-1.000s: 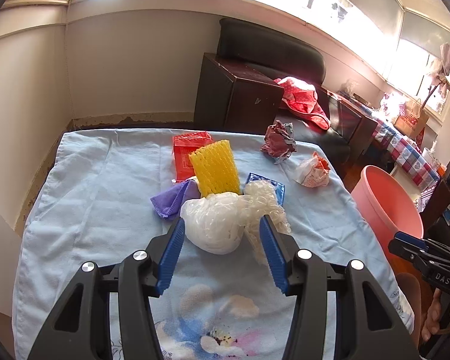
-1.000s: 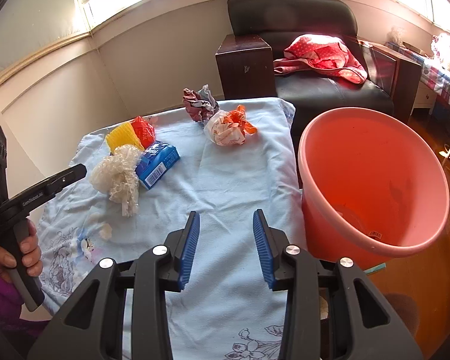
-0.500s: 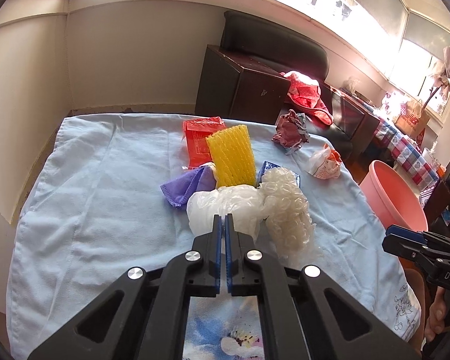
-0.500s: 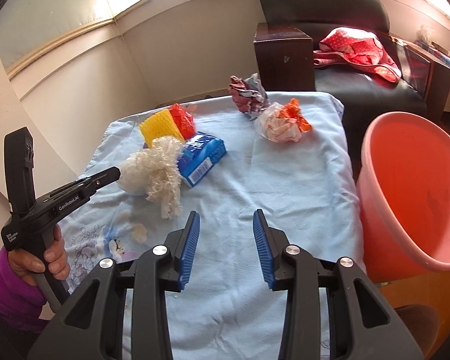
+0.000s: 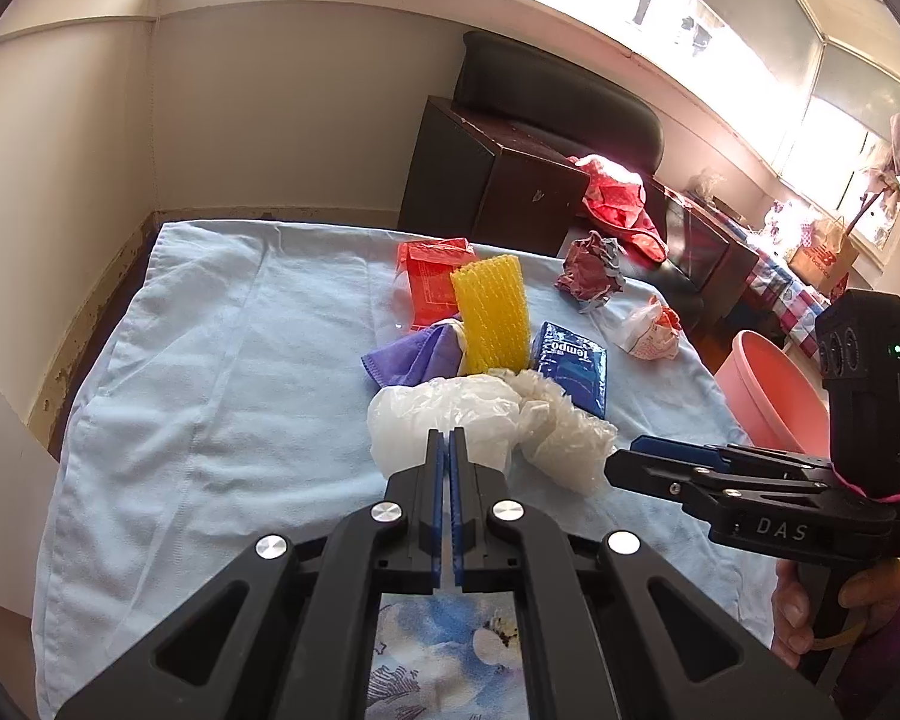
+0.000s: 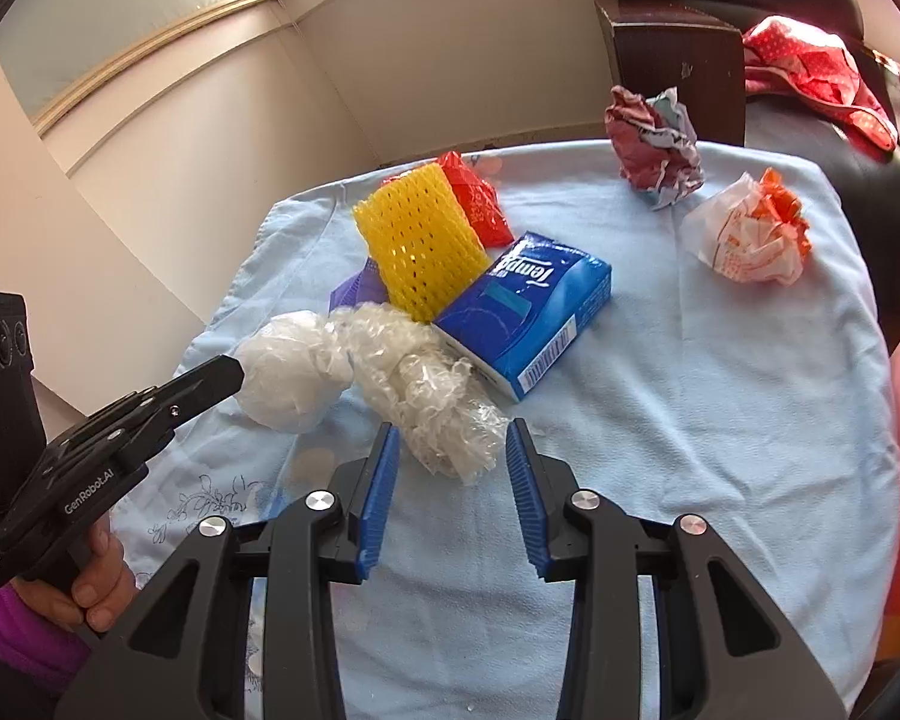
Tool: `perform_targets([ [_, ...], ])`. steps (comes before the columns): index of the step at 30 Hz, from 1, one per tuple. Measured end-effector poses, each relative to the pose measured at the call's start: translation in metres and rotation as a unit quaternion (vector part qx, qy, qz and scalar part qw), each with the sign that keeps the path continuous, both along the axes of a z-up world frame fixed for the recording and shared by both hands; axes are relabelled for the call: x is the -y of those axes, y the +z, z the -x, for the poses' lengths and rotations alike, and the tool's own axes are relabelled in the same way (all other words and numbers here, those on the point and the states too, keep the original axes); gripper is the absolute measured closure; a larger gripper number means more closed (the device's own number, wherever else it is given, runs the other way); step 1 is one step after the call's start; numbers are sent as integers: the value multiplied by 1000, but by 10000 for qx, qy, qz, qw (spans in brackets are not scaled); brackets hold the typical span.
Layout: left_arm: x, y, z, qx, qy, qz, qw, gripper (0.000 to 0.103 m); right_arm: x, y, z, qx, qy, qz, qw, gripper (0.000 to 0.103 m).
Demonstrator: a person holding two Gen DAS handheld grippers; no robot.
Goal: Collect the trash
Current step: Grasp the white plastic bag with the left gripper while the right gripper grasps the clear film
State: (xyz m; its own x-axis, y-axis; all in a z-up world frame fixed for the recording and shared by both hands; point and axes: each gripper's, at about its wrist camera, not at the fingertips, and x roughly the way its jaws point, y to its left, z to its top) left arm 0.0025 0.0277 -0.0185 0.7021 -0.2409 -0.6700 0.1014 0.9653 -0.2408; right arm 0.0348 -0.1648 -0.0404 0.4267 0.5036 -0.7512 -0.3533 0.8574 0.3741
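A moment ago spread wide around the trash pile, the left gripper (image 5: 448, 450) now has its blue pads pressed together on the near edge of the white plastic bag (image 5: 444, 414), which lies on the light blue cloth (image 5: 210, 372) and seems pinched but not yet lifted; the right gripper (image 6: 453, 474), parked a second ago over bare cloth near the bucket, has swung in and now stands spread on either side of the crinkled clear wrap (image 6: 432, 396), its pads apart from the wrap and touching nothing; the wrap lies just beside the white bag, and whether the two are joined cannot be told; the rest of the trash waits behind them: a yellow foam net (image 6: 420, 246) leaning over a blue tissue pack (image 6: 528, 312), a purple cloth (image 5: 414, 354), a red wrapper (image 5: 429, 276), a crumpled maroon paper (image 6: 654, 144) and an orange-and-white wrapper (image 6: 750, 234) farther off; the pink bucket (image 5: 768, 390) stands off the right edge of the table, well apart from the pile; by this reading, collecting has only started: one piece is gripped, a second is about to be, and nothing shows in the bucket from here; a thin bag may slip from a pinch at its edge, or drag its neighbour along.
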Motion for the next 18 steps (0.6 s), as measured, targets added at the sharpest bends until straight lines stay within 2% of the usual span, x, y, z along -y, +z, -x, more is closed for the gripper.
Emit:
perform_targets([
  [6,-5,-3,1,-59,23,29,10000,102,-4,-7,-7,-226,-55,-180,9996,65],
  [12,-8,-4,4,-87,54,38,9999,102,-13,2,2,110,143,-92,9998,65],
  [18,-7,-3,7,-89,56,17,9999,102,-27,-2,3,361,228,295,9987,65],
])
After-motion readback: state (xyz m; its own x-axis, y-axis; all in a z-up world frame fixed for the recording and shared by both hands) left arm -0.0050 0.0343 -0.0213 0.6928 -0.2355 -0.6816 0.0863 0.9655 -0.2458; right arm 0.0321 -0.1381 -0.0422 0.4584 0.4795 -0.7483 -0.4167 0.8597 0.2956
